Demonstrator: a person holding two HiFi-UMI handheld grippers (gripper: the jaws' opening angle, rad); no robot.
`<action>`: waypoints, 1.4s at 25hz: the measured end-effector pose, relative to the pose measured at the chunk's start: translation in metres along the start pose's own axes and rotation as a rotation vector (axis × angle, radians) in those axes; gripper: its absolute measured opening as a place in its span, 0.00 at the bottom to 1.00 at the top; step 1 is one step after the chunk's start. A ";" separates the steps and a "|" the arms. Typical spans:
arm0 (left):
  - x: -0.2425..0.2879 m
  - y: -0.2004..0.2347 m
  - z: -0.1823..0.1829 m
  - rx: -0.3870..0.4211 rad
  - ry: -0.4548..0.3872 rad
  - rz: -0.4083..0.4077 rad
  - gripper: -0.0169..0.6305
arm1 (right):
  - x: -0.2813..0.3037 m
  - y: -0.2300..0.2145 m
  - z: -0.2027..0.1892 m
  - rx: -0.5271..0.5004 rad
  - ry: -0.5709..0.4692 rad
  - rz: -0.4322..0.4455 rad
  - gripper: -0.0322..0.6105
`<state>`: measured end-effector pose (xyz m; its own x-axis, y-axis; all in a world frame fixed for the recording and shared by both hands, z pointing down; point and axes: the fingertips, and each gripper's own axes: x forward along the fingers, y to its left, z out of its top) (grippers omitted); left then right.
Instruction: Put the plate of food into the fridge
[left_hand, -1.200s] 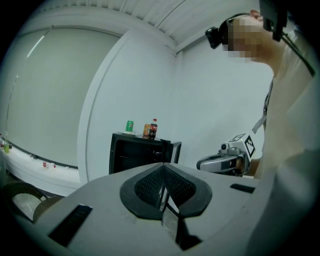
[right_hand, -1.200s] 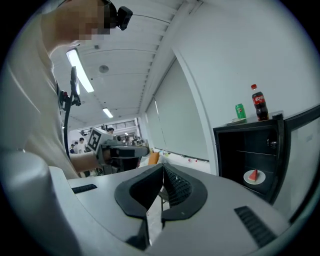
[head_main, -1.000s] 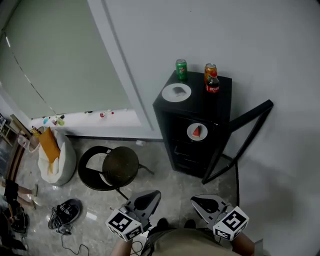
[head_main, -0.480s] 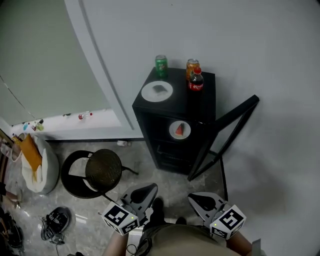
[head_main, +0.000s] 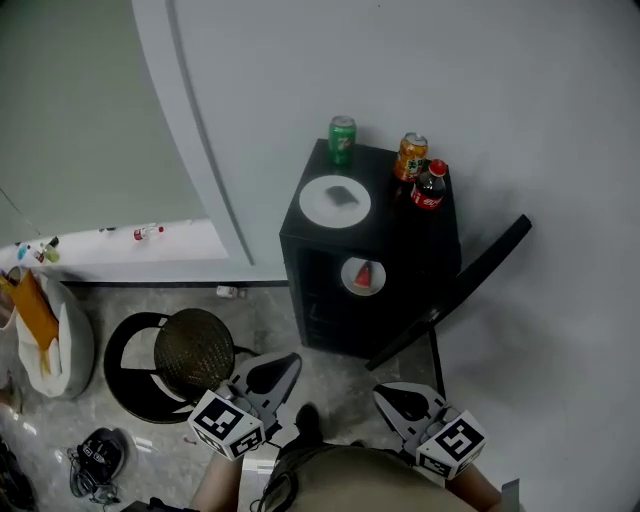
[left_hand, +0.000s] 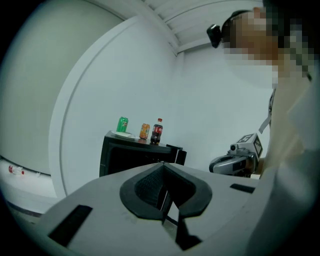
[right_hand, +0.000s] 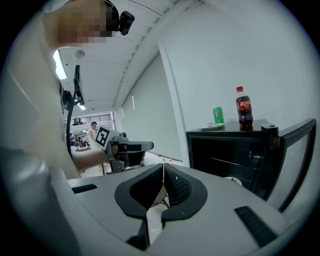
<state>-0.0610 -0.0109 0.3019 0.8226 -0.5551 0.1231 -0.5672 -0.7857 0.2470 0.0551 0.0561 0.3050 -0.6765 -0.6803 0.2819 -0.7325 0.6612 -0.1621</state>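
Note:
A black mini fridge (head_main: 340, 300) stands against the wall with its door (head_main: 455, 295) swung open to the right. On its top lies a white plate (head_main: 335, 200) with a dark piece of food. A second plate (head_main: 364, 275) with a red slice sits on a shelf inside. My left gripper (head_main: 283, 362) and right gripper (head_main: 390, 395) are low in the head view, well short of the fridge, both shut and empty. The left gripper view shows the top plate (left_hand: 121, 134) far off. The inside plate (right_hand: 233, 181) shows in the right gripper view.
A green can (head_main: 341, 139), an orange can (head_main: 410, 157) and a cola bottle (head_main: 428, 187) stand on the fridge top behind the plate. A round stool (head_main: 195, 350) stands left of the fridge on the floor. A white bag (head_main: 60, 345) and shoes (head_main: 95, 455) lie further left.
The person has stepped toward the fridge, which now looks larger and nearer. Both grippers travelled along with the person and stayed shut and empty. The stool has slid left in the view.

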 end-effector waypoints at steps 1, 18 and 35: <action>0.001 0.010 0.004 0.001 0.001 -0.010 0.04 | 0.008 0.000 0.003 0.002 0.001 -0.010 0.08; 0.035 0.116 0.055 0.046 0.031 -0.102 0.04 | 0.087 -0.018 0.017 -0.016 0.038 -0.094 0.08; 0.124 0.160 0.112 0.089 0.102 -0.009 0.04 | 0.070 -0.077 0.020 0.008 0.016 -0.034 0.08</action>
<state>-0.0545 -0.2356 0.2492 0.8246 -0.5212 0.2199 -0.5578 -0.8138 0.1630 0.0630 -0.0488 0.3186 -0.6500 -0.6970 0.3027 -0.7556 0.6354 -0.1594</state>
